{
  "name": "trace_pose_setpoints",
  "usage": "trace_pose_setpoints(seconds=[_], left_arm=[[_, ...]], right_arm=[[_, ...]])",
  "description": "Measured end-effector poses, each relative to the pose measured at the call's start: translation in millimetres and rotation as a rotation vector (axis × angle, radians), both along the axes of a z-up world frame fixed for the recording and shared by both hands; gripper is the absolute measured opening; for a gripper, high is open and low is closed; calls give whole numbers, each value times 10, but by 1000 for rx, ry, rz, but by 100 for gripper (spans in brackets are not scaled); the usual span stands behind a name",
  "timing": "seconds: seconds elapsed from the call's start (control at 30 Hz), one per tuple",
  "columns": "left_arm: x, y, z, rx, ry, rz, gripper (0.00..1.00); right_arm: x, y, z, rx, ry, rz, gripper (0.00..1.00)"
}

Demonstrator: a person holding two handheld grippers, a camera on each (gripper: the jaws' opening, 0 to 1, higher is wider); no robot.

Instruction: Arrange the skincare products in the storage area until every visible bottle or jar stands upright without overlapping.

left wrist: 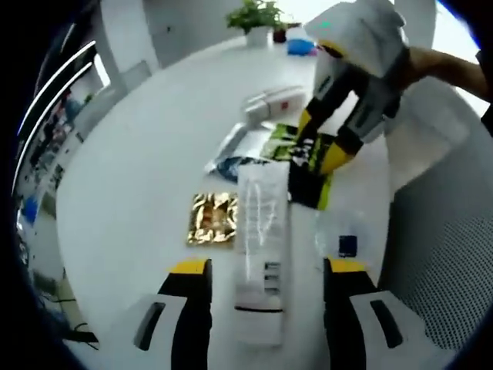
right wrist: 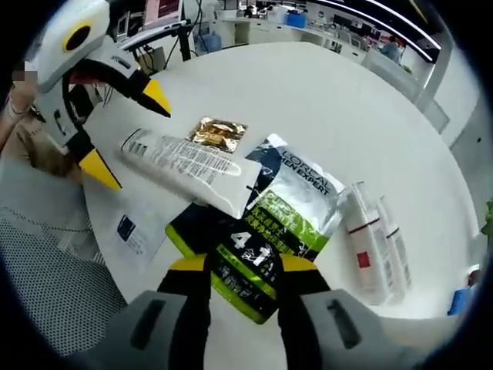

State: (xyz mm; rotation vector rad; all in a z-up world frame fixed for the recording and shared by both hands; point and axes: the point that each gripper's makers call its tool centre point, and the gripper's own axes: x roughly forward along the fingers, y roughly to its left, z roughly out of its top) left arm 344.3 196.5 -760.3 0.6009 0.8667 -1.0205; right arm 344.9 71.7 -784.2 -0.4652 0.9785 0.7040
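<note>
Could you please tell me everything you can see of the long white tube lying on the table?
The white tube is a long, flat squeeze tube, plastic by its look, with grey print along its body and a dark band near one end. It lies on its side on the white table, not upright. One end rests over the black-and-green sachet and the L'Oreal pouch; the gold sachet lies beside it. In the left gripper view it lies between the left gripper jaws, which stand open.

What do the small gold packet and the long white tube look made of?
Small gold packet: likely metallic foil, shiny and crinkled with bright glints. Long white tube: probably soft plastic, semi-matte, with a flat crimped end and printed text.
</note>
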Motion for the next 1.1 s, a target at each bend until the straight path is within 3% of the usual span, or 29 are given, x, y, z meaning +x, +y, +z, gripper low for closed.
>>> trace_pose_setpoints(seconds=[0.07,0.23,0.5,0.7,1.1], left_arm=[[18,-36,-21,-1,11,-12,47],[73,-92,-123,37,30,-47,45],[115,-119,-233,90,59,-78,35],[184,-172,-240,99,89,-68,34],[331,-226,-244,112,91,-33,35]], right_arm=[[17,7,-1,0,4,-2,34],[57,28,-3,4,9,-14,34],[116,61,-5,-1,20,-19,33],[148,83,-9,-11,35,-23,33],[260,186,-12,-12,33,-40,33]])
